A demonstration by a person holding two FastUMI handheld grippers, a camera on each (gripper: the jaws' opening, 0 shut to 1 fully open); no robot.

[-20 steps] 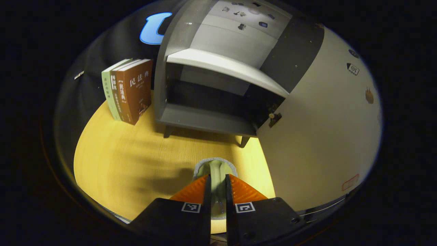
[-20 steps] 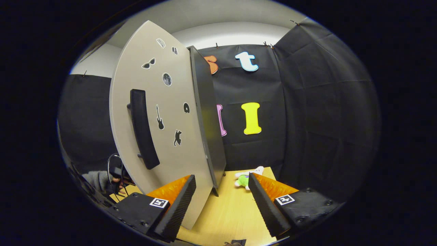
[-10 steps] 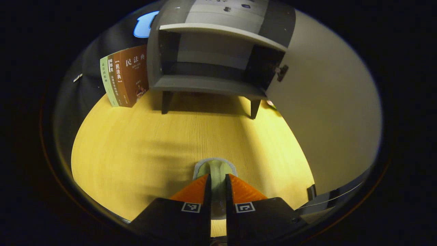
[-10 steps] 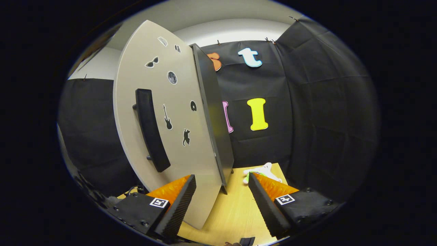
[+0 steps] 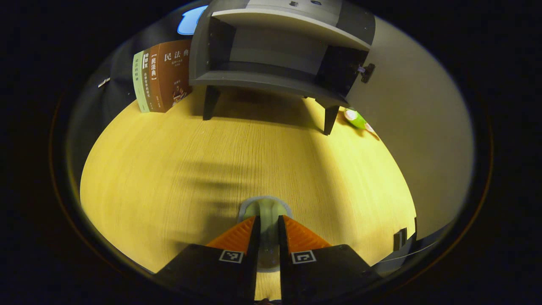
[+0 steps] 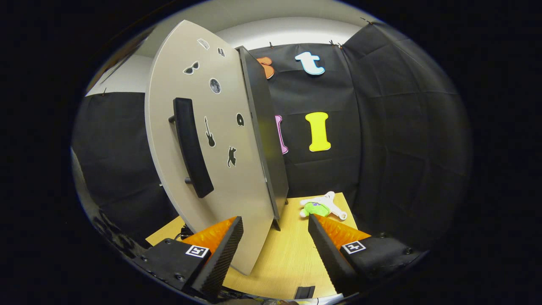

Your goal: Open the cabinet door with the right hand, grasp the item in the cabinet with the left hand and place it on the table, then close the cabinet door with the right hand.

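Currently the left tool has its fingers drawn narrow, both pressing on a pale green item with a grey rim, held low over the table; whether the item touches the wood cannot be told. Item is out of the cabinet, near the front of the table, well apart from the cabinet. Cabinet stands on short legs at the far side, lower compartment dark inside as far as visible. Cabinet door swung wide to the right, a small latch on its inner edge. Three books upright just left of the cabinet. Green and white plush toy lies on the table beside the cabinet's right front leg.

Right gripper view: right tool spread wide, gripping nothing. The door's lower edge sits between its fingers, close to the left finger; contact cannot be told. Door's outer face carries a dark vertical handle and several small stickers. Plush toy sits beyond the right finger, near the table's far edge.
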